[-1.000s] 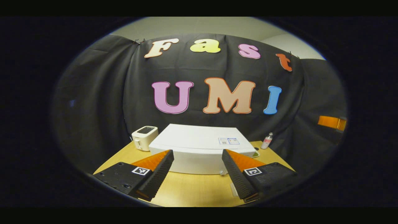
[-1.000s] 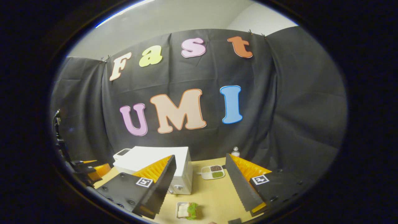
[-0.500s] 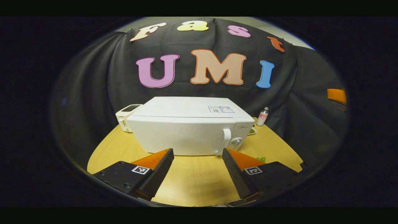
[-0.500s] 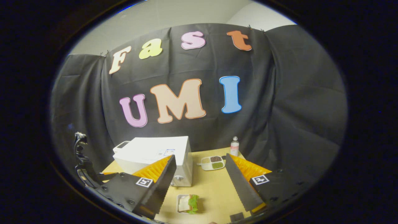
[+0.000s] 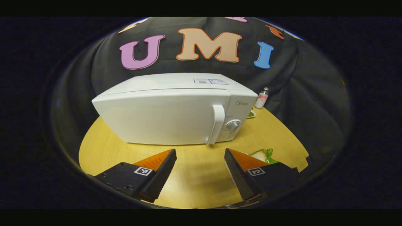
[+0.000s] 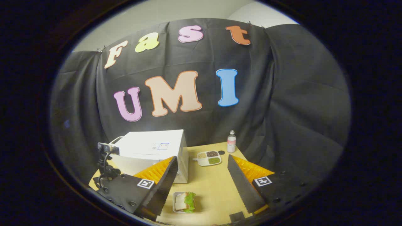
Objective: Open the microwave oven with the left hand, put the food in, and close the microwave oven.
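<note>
I'm holding my left gripper (image 5: 200,169) spread before the closed microwave (image 5: 169,110); my right gripper (image 6: 202,185) is hanging spread above the sandwich (image 6: 185,202).

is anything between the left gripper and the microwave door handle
Nothing visible. The left gripper is open, with only bare table between it and the handle of the closed microwave. The sandwich lies off to the side.
</note>
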`<state>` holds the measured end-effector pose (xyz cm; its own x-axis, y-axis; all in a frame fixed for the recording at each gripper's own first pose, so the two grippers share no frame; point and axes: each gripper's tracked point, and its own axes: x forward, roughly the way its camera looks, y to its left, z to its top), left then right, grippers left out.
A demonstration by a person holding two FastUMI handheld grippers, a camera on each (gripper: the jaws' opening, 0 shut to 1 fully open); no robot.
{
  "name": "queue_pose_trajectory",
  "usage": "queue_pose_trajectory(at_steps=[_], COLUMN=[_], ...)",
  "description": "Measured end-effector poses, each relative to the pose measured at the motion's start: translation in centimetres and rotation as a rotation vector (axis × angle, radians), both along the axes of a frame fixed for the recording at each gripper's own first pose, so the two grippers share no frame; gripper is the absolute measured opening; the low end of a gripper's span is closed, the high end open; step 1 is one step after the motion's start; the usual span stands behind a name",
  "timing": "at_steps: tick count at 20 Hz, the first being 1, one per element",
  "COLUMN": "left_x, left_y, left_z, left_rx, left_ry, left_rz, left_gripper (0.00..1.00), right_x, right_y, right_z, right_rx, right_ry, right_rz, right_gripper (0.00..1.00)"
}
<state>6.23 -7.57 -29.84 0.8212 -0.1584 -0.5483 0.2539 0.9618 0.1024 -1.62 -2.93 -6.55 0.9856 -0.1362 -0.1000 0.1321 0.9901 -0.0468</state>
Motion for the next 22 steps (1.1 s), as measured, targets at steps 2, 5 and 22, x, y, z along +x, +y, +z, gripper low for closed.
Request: queue_pose_trajectory(at_steps=[2, 5, 22], left_x=[0.8, 2.7, 8.2], left_y=[-0.8, -1.6, -4.4], left_z=[-1.4, -2.4, -2.5], left_rx=[-0.022, -0.032, -0.052], left_ry=[0.034, 0.043, 0.006], left_rz=[-0.006, 0.006, 0.063], left_gripper=[0.94, 0.91, 0.36], right_x=[0.2, 0.3, 2.7], right_y=[-0.6, -1.5, -2.5], right_z=[-0.5, -1.3, -3.4], right_rx=[-0.001, -0.006, 0.015], right_ry=[0.010, 0.028, 0.118], right_rz=[-0.013, -0.028, 0.044], right_gripper=[0.92, 0.99, 0.92])
